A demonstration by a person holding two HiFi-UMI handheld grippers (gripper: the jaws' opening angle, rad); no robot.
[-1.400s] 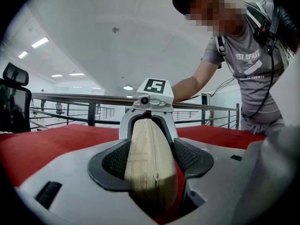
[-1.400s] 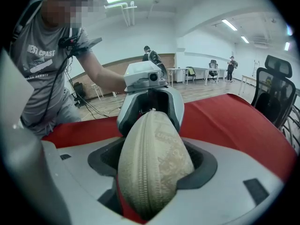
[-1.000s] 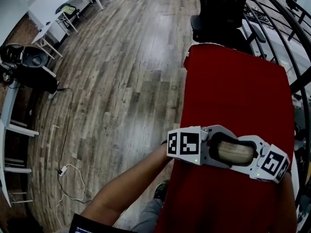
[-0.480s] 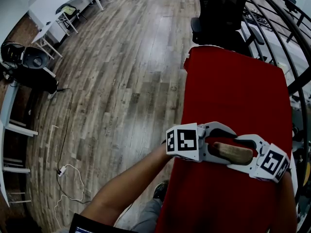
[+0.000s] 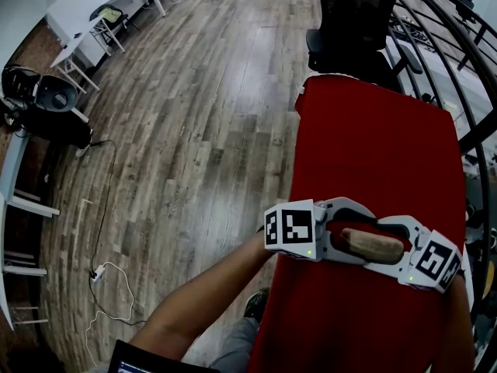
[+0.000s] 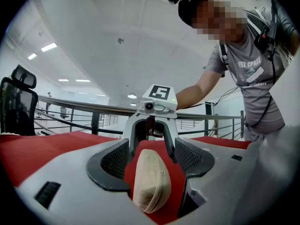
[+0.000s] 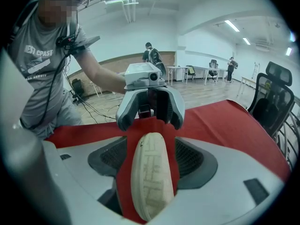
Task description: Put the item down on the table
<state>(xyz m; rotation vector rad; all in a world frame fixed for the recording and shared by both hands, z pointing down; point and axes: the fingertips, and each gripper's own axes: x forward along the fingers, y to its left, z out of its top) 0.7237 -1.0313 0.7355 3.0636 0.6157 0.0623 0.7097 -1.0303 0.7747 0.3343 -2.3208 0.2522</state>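
Tan item lies toward the near end of the red table, close to its right edge. It is bracketed by the left gripper and the right gripper, which face each other over it. A second ago the head view showed its broad pale face filling the space between the two sets of jaws. Now it shows as a slimmer, darker strip, with red cloth visible above it, while the grippers have hardly shifted over the table. That suggests the tan item has been turned or let down onto the cloth. In the right gripper view the jaws stand wide apart, with red cloth showing on both sides of the item, so these tongs look released. In the left gripper view the jaws are likewise spread and cloth shows along the item's right side. Its left side sits close to the left pad, and whether the two touch cannot be told. Neither pair seems to be squeezing. By this reading the item is already resting on the table and the placing is all but done. What remains is to draw both grippers back along the table without nudging it.
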